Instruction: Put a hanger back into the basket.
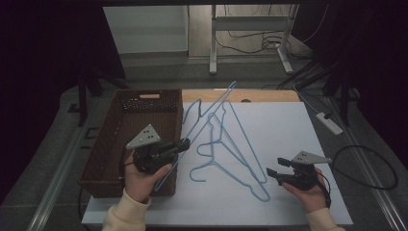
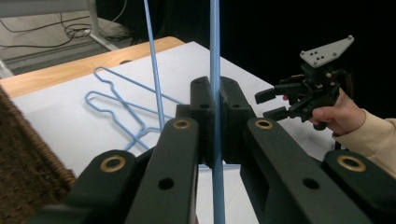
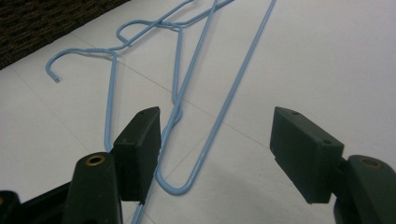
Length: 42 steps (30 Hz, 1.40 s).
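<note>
The bench [image 1: 288,144] is a flat white board, matte and smooth. At its left edge sits the basket [image 1: 108,144], a deep brown wicker box with a coarse weave. Thin blue wire hangers, slick-coated, are the work. One hanger [image 1: 202,120] is lifted at a slant, one end above the bench, its lower end beside the basket; two more hangers [image 1: 231,159] lie overlapped mid-bench.

The left gripper [image 1: 185,143] has its fingers [image 2: 233,116] pressed together, pinching the lifted wire. To finish well, I judge it should raise the hanger clear of the pile so hooks do not snag, then lower it lengthwise into the basket.

The right gripper [image 1: 272,174] hovers low at the pile's near corner, fingers [image 3: 306,151] spread, holding nothing.
</note>
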Available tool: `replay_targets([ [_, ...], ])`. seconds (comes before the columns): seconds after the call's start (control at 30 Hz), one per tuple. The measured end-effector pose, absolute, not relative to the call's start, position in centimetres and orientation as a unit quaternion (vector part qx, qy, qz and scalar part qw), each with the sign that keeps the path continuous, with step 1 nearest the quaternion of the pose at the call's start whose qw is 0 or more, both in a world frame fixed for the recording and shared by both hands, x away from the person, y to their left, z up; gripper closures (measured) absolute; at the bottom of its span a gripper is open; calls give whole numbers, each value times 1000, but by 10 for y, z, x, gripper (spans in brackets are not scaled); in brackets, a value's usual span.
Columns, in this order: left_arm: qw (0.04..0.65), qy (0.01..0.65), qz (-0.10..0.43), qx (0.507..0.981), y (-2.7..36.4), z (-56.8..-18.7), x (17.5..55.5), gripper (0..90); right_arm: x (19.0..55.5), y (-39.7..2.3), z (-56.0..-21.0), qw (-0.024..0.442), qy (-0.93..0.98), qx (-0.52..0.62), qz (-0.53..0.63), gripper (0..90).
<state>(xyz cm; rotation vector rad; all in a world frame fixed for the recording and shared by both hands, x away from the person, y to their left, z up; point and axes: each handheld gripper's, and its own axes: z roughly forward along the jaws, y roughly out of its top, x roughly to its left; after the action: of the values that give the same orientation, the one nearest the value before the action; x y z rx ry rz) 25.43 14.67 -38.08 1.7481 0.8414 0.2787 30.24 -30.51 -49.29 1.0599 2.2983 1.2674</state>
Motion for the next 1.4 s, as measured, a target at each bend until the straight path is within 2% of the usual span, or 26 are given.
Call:
replay_targets([
  [1.4, 552, 416, 152, 707, 233, -378, 266, 859, 303, -305, -495, 161, 809, 366, 432, 343],
])
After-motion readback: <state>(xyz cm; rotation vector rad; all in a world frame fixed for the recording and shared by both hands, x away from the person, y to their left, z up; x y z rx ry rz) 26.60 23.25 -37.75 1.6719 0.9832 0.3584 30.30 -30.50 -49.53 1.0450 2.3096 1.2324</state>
